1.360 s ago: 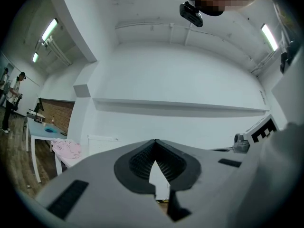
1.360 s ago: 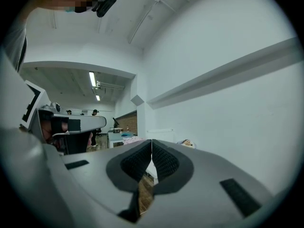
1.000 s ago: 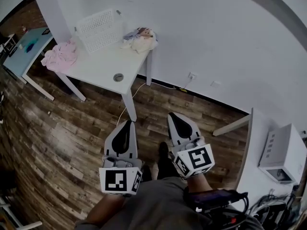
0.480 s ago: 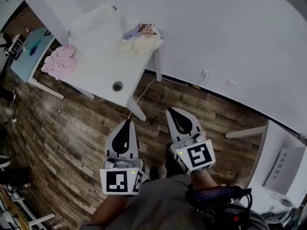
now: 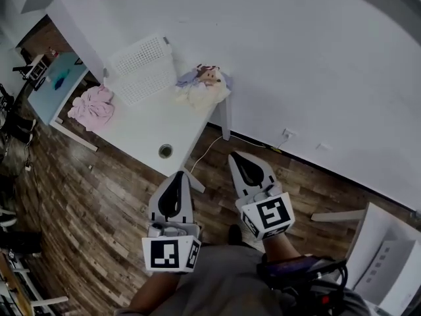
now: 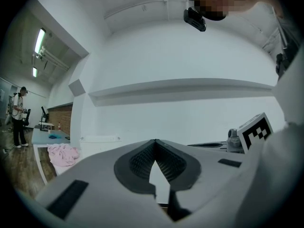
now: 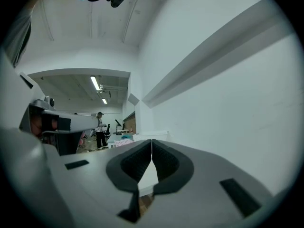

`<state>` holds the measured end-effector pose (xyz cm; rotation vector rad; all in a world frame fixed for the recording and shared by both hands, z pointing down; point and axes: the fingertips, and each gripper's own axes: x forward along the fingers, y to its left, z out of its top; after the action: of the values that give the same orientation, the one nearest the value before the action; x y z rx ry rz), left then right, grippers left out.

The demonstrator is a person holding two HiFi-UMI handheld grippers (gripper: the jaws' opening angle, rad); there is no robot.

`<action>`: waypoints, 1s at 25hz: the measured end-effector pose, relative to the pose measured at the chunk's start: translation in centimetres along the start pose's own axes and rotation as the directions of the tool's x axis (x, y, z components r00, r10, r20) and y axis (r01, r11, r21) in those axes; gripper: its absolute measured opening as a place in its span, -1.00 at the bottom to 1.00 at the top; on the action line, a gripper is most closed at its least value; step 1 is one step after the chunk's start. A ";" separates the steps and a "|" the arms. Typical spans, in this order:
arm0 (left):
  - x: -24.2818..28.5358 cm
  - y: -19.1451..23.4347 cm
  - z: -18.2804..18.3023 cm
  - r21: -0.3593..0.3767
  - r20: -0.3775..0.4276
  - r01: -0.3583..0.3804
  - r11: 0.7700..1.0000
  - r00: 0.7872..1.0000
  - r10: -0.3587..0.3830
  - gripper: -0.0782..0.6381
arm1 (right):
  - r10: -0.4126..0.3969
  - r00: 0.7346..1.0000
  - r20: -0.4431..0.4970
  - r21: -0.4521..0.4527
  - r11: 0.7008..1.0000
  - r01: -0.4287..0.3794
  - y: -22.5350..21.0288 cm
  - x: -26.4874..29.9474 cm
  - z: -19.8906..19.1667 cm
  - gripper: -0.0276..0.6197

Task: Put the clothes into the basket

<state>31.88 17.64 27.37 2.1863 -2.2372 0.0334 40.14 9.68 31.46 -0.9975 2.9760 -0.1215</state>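
A white slatted basket [image 5: 141, 68] stands at the back of a white table [image 5: 141, 133], against the wall. Pink clothes [image 5: 94, 107] lie at the table's left end. A pale mixed pile of clothes [image 5: 204, 87] lies at its right end. My left gripper [image 5: 179, 174] is shut and holds nothing; it hangs over the floor just short of the table's near corner. My right gripper [image 5: 235, 155] is shut and holds nothing, to the right of that corner. The left gripper view shows the shut tips [image 6: 155, 140], the pink clothes [image 6: 61, 153] and the basket [image 6: 97, 140]. The right gripper view shows shut tips [image 7: 151, 140].
The table top has a round cable hole [image 5: 165, 151], and a white cable [image 5: 204, 151] runs along the wooden floor. A blue-topped table [image 5: 56, 84] stands further left. A person [image 7: 100, 129] stands far off. White furniture [image 5: 388, 268] is at the lower right.
The table, the basket and the clothes have come nearer to both grippers in the head view. Both grippers have stayed shut and side by side.
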 end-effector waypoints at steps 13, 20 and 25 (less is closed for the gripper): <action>4.1 4.8 -1.4 -0.044 -0.001 -0.100 0.994 0.995 0.100 -0.76 | 0.052 0.998 -0.046 -0.028 0.998 -0.054 -1.9 6.6 -1.0 -0.89; 10.0 8.2 -2.5 -0.081 -0.012 -0.097 0.992 0.995 0.096 -0.76 | 0.040 0.995 -0.087 -0.039 0.998 -0.044 -4.5 12.3 -2.1 -0.89; 14.5 11.3 -2.4 -0.087 -0.010 -0.089 0.992 0.996 0.089 -0.76 | 0.024 0.996 -0.091 -0.045 0.999 -0.028 -6.3 17.0 -2.1 -0.89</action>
<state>20.29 3.51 30.10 2.0400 -2.2852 -0.0557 30.27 -5.41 34.41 -0.9831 3.0866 -0.1009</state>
